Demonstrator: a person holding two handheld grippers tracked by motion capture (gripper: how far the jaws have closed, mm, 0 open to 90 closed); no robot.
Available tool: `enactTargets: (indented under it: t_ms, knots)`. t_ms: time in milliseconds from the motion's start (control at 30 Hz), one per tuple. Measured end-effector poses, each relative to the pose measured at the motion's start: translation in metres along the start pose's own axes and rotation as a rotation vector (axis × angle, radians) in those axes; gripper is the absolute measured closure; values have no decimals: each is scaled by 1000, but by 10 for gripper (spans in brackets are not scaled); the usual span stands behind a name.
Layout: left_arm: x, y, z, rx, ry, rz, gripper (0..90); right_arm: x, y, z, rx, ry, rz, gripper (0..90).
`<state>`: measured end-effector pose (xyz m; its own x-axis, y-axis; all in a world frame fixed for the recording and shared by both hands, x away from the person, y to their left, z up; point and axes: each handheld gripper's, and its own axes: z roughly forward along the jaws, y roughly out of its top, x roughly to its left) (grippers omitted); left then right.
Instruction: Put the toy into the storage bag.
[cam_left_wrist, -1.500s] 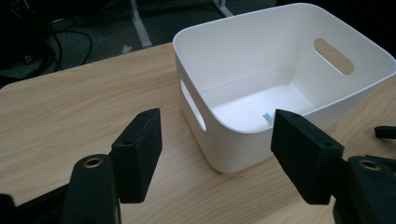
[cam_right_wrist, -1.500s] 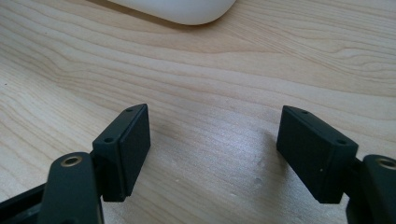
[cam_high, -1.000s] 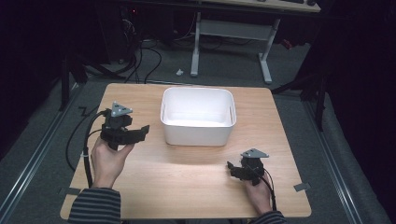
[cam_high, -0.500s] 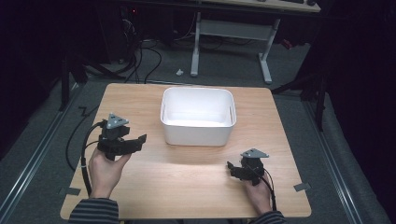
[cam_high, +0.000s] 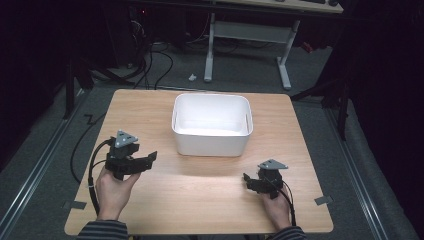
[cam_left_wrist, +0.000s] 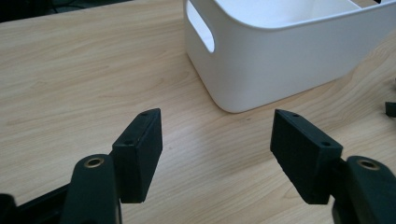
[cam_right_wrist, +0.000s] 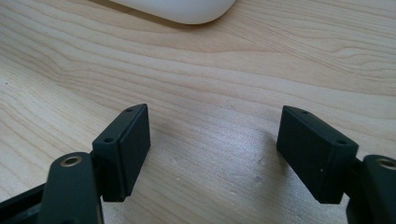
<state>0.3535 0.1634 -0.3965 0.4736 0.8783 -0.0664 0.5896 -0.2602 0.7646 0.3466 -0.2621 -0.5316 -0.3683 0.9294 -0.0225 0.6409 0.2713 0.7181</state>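
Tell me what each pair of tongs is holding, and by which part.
Nothing is held. The left tongs and right tongs stand open over bare table, near the white bin.

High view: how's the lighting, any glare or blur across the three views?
High view: wooden table lit, surroundings dark, white bin casts a soft shadow forward, no glare. Left gripper view: bin and wood grain sharp, left claw slightly soft. Right gripper view: even light, faint shadows under the right claw.

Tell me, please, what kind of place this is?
Probably a lab or workshop set up for recording. A wooden table carries one white bin, cables trail over the grey floor behind, and the white frame of another desk stands beyond.
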Motion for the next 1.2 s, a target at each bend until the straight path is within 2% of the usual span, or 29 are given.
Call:
enactTargets:
  t_ms: [433,500,667,1033,1200]
  knots:
    - [0,-21,13,14,-20,-26,347,0,0,0,0,0,0,260]
    - [0,-28,20,32,-18,-29,346,0,0,0,0,0,1,260]
    - [0,-40,30,44,-22,-54,344,0,0,0,0,0,0,260]
    - [-3,-57,49,76,-45,-78,344,0,0,0,0,0,0,260]
    - [-4,-63,57,85,-43,-82,345,0,0,0,1,0,0,260]
